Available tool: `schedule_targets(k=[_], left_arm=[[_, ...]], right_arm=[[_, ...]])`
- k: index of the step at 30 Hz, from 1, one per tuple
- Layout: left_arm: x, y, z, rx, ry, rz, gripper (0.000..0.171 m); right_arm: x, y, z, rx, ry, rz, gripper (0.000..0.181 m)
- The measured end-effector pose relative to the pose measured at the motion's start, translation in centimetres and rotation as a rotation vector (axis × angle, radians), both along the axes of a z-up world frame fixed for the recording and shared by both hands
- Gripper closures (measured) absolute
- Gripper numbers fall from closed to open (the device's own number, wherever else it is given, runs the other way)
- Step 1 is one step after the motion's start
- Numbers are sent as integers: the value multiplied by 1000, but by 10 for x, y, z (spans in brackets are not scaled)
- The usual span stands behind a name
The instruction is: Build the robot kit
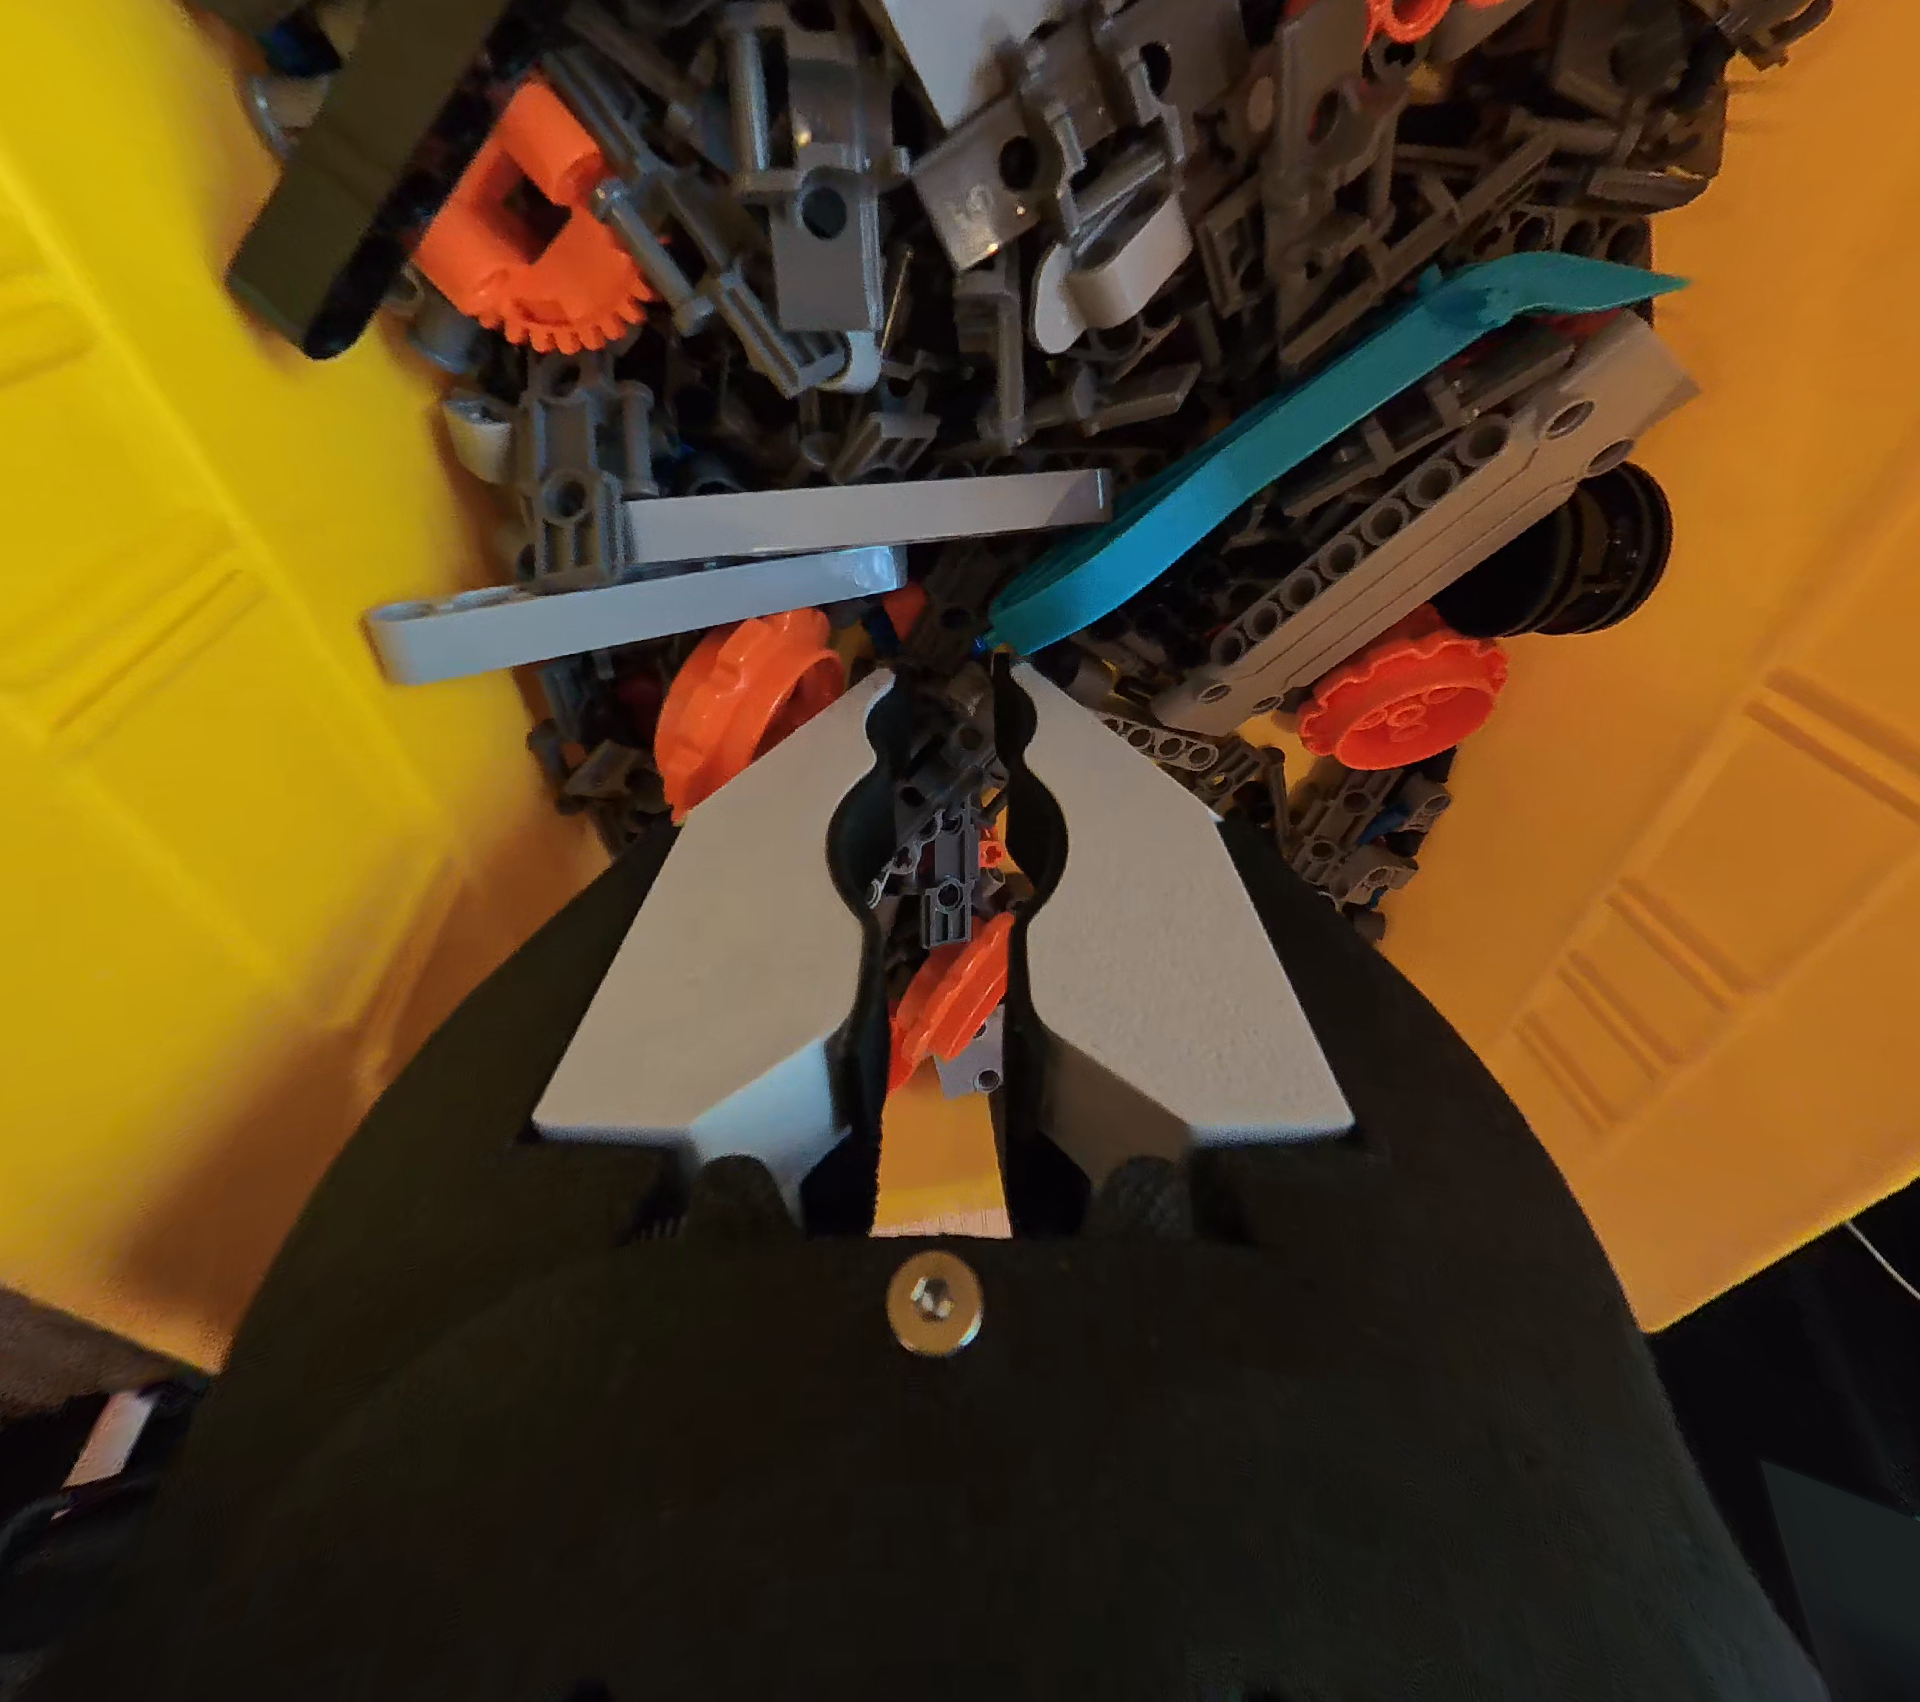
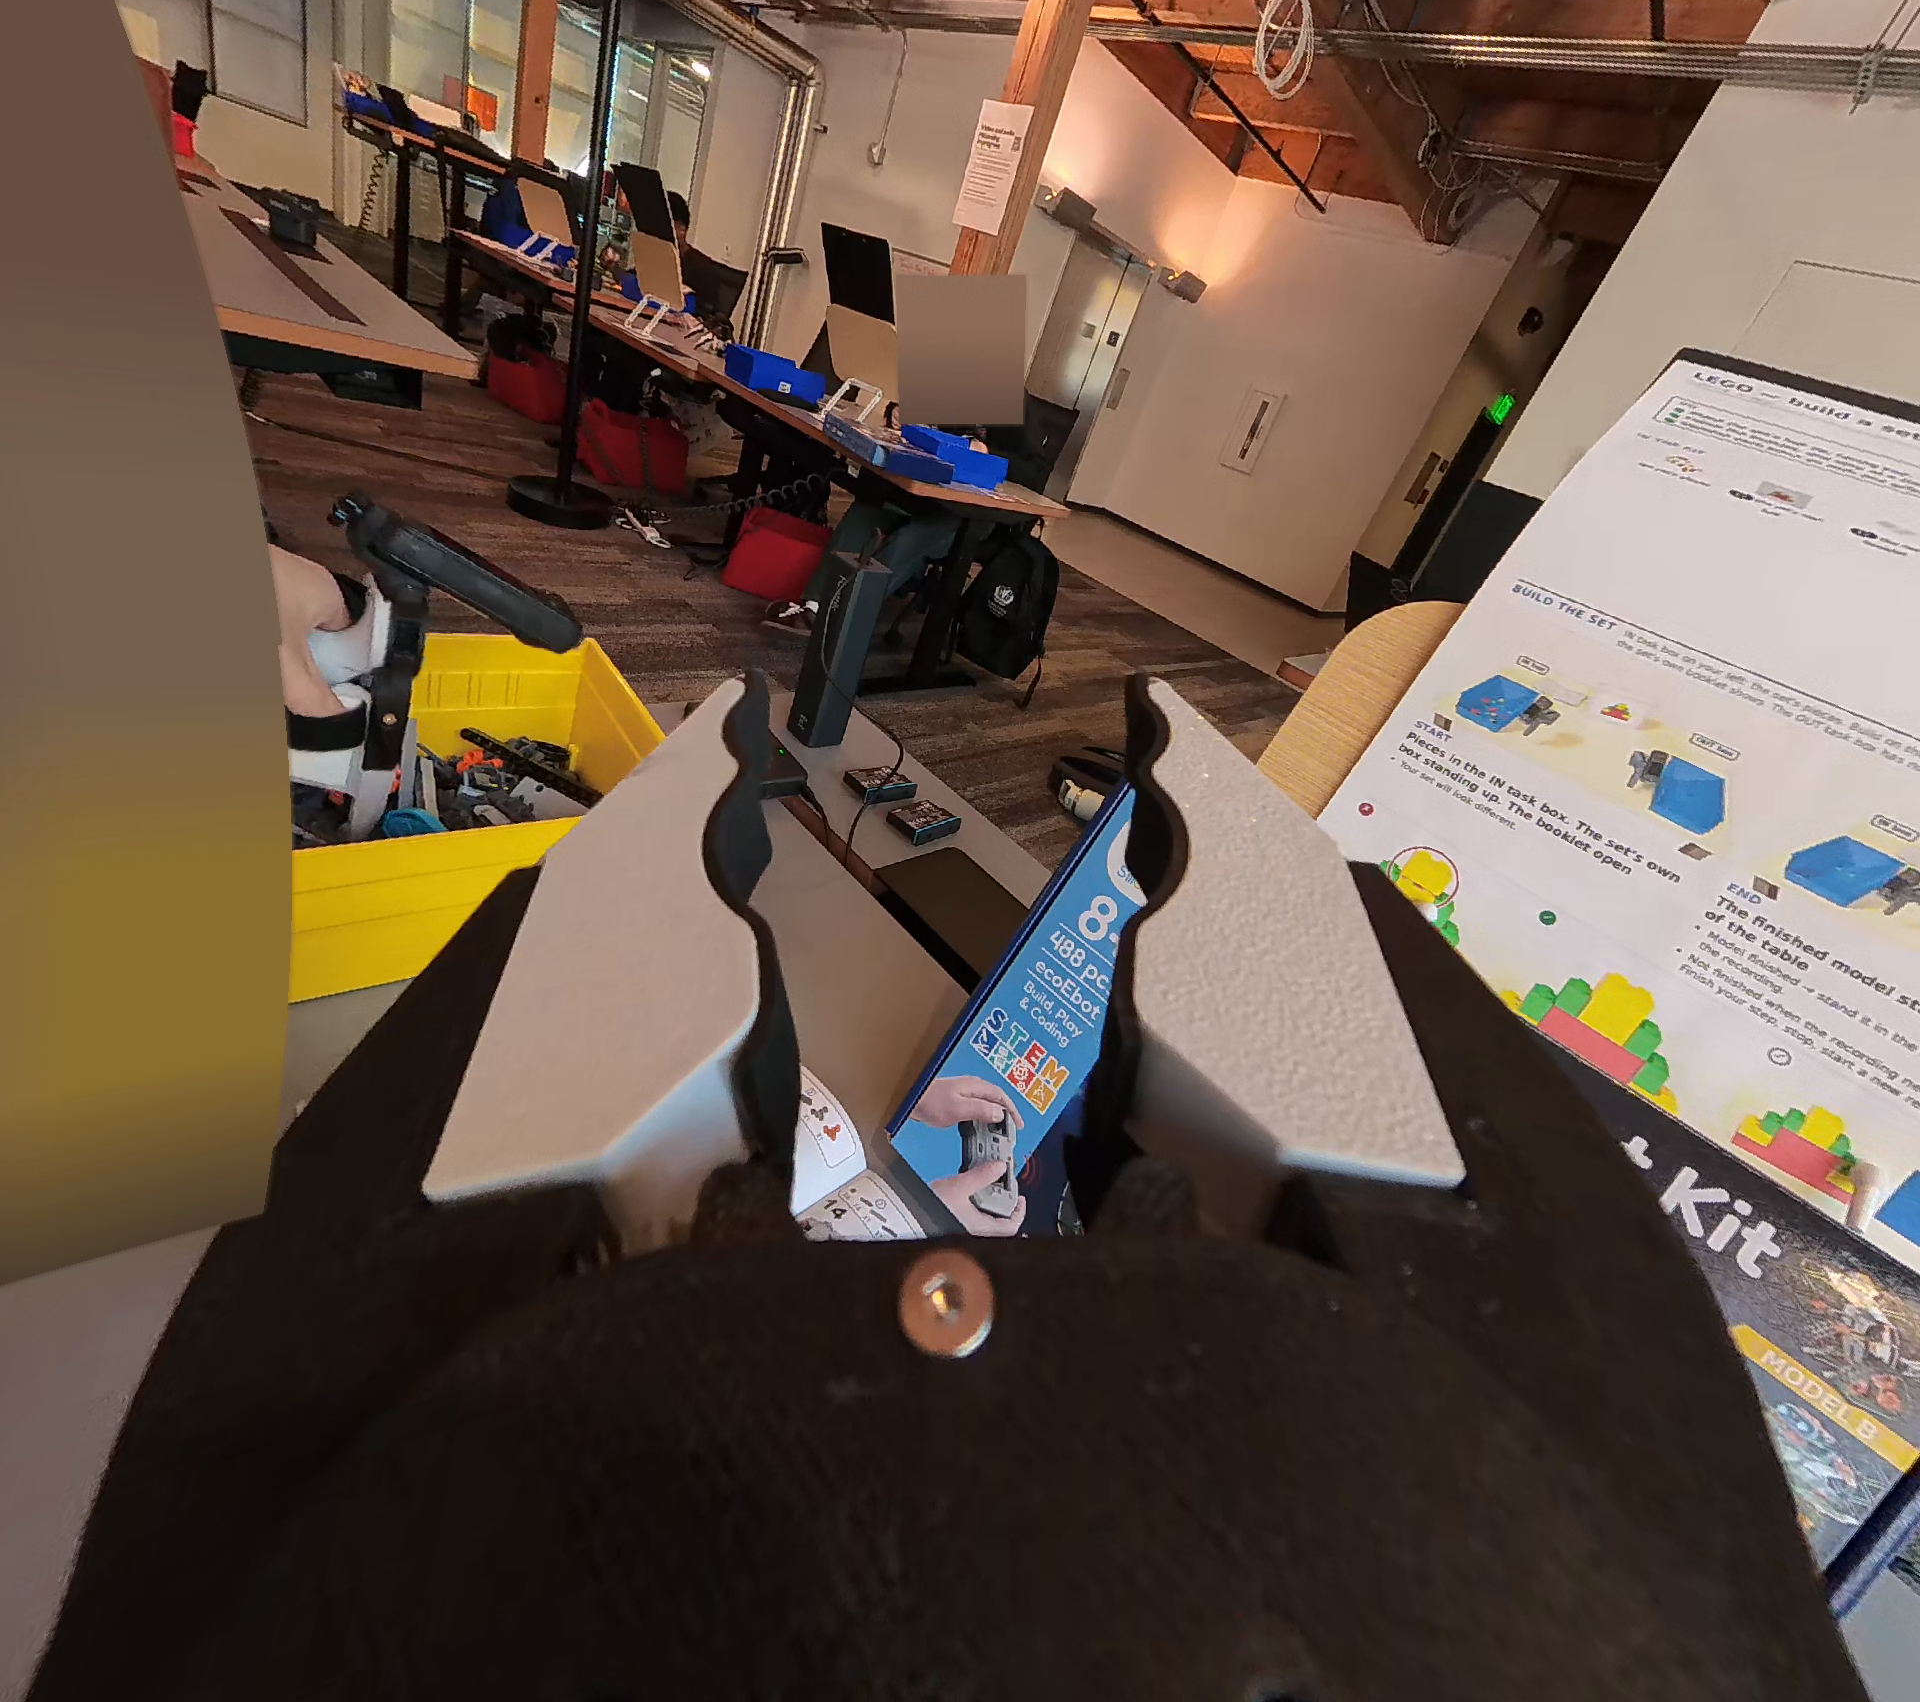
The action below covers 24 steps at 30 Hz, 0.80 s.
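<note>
In the left wrist view my left gripper (image 1: 948, 678) points down into a yellow bin (image 1: 208, 717) filled with grey, black and orange construction pieces. Its jaws stand a narrow gap apart, and nothing shows held between them. The tips are just over small dark grey pieces, between an orange wheel (image 1: 748, 696) and the end of a teal curved piece (image 1: 1247, 489). Two light grey beams (image 1: 644, 613) lie just beyond on the left. My right gripper (image 2: 940, 707) is open and empty, held above the table over a blue box (image 2: 1029, 1008).
In the right wrist view the yellow bin (image 2: 416, 894) stands at the left, with a hand (image 2: 307, 613) holding the left gripper (image 2: 353, 717) in it. A printed instruction sheet (image 2: 1662, 769) leans at the right. An open booklet (image 2: 842, 1164) lies below. Desks and a seated person are behind. Left tips to right tips: about 50 centimeters. My right tips are about 45 centimeters from the orange wheel (image 1: 748, 696), my left tips only 4 centimeters.
</note>
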State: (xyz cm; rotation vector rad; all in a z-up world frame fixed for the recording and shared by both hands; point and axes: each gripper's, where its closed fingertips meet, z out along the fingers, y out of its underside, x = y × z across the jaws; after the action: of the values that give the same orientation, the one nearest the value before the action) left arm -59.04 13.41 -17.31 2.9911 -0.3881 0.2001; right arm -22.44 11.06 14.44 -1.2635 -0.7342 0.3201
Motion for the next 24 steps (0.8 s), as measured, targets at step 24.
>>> schedule_targets(k=[24], left_arm=[[51, 9, 88, 324, -251, -21, 158]], right_arm=[[82, 30, -2, -111, 6, -229, 116]])
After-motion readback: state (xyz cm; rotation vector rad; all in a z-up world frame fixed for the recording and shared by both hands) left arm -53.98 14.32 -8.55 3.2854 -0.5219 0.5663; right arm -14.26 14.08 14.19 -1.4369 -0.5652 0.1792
